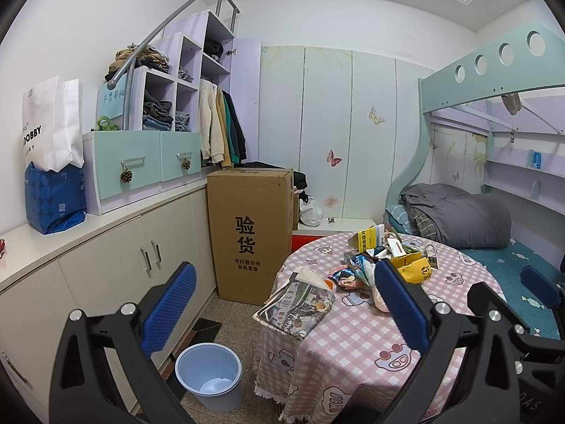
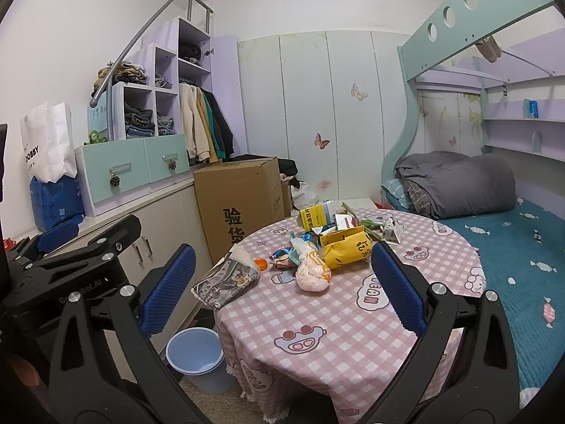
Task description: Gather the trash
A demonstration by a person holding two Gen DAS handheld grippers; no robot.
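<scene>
Hovering wide apart and empty: left gripper (image 1: 286,304) and right gripper (image 2: 282,286), short of the trash pile (image 2: 317,243).
Heaped mid-way on the pink checked table (image 2: 353,346), folded newspaper (image 2: 226,282) at its left edge; blue bin (image 2: 197,360) on the floor below.

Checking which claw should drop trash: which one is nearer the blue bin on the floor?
Left. The left claw hangs left of the table, nearly above the blue bin; the right claw hangs over the tablecloth, bin off to its left. Both open, empty.
</scene>
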